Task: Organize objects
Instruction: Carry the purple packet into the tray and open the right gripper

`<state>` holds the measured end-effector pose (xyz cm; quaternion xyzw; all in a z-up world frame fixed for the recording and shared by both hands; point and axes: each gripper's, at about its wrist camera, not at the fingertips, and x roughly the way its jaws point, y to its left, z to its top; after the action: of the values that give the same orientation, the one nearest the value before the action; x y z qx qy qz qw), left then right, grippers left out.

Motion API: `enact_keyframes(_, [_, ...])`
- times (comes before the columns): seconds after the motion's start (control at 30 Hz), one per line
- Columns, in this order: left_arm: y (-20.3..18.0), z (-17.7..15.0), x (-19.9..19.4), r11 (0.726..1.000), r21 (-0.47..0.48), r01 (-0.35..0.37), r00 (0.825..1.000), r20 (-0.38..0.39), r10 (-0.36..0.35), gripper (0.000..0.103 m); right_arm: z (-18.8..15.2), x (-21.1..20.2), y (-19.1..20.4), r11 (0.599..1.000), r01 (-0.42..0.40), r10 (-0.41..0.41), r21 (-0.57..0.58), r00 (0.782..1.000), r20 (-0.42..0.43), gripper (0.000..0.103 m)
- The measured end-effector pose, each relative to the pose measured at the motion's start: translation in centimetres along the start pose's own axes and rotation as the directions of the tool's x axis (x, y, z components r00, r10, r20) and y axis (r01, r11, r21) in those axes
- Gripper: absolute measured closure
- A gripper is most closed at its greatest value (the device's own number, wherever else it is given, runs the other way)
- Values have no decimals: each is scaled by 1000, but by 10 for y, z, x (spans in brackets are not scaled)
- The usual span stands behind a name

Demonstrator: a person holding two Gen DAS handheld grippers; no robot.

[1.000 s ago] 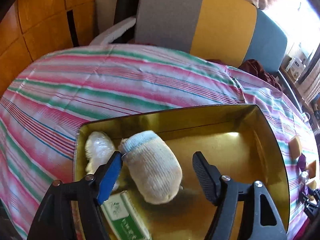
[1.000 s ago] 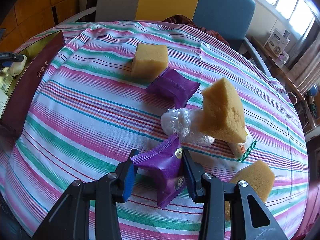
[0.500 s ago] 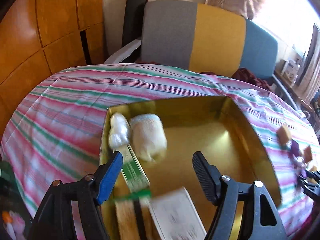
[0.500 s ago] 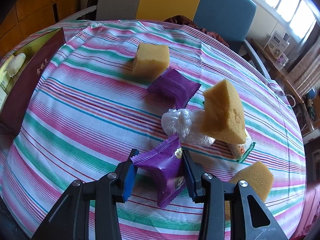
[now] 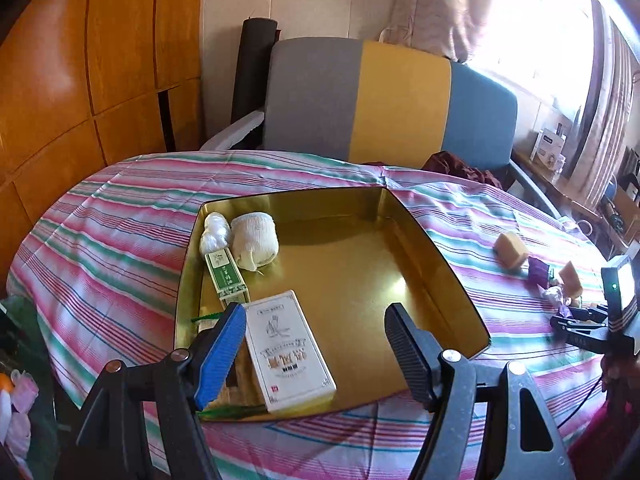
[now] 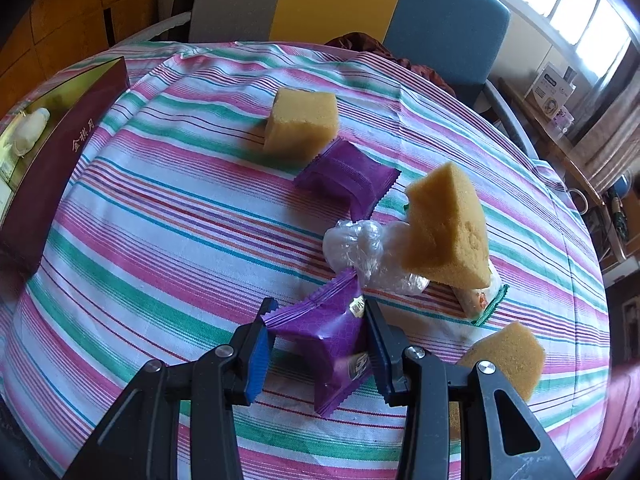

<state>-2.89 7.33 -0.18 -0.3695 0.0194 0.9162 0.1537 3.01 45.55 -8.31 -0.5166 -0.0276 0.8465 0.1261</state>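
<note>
On the striped tablecloth (image 6: 168, 216), the right gripper (image 6: 316, 344) clamps a crinkled purple foil snack packet (image 6: 324, 332) well apart from the gold-lined box (image 5: 440, 264), the left gripper (image 5: 316, 344) gaping empty above it; slick foil may slip in transit.

Round table under a striped cloth (image 6: 168, 216), pink/green/white. Directly on it: gold-lined box (image 5: 436, 264) with maroon outer wall at the left side; right of it, well apart, a loose cluster: sponge cube (image 6: 300, 126) touching a purple packet (image 6: 346, 178), clear plastic wad (image 6: 360, 246) with a sponge wedge (image 6: 450, 228) leaning over it, green-edged wrapper (image 6: 482, 300) under the wedge, another sponge piece (image 6: 508, 356) near the edge.
</note>
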Motion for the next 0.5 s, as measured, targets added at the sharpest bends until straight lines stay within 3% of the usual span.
enact_keyframes(0.5, [6,-12,-5,999,-19,25,1000,-6,-25,31,9,-33,2,988,-102,94,117,993,68,61])
